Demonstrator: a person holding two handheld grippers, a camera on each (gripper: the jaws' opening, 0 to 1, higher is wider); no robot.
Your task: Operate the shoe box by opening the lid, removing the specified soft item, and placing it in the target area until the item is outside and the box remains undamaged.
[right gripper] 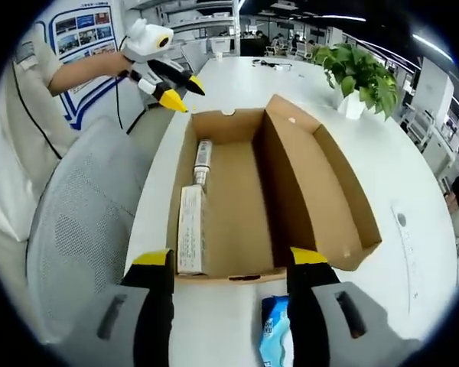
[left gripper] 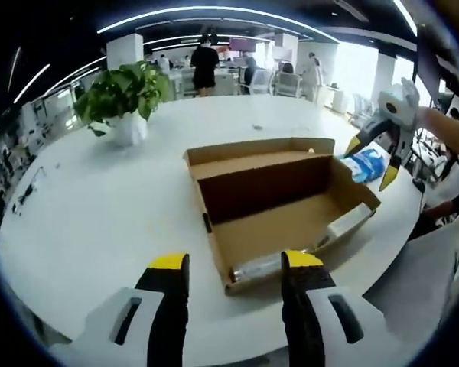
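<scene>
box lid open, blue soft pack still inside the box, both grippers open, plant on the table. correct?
One thing is off: the blue soft pack is not inside the shoe box. The right gripper view shows it on the white table just outside the box's near end, between the right gripper tips. The rest holds: lid open, left gripper also open, plant on the table.

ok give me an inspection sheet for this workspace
surface: white table, mostly bare
job's things: box open, lid up; blue soft pack outside on the table by the box end
clutter: white carton and tube lying inside the box
grippers: left gripper open at the near box end; right gripper open, blue pack by its jaws
cables: dark cable at the table edge
surroundings: potted plant on the table, grey chair, office with people behind
</scene>
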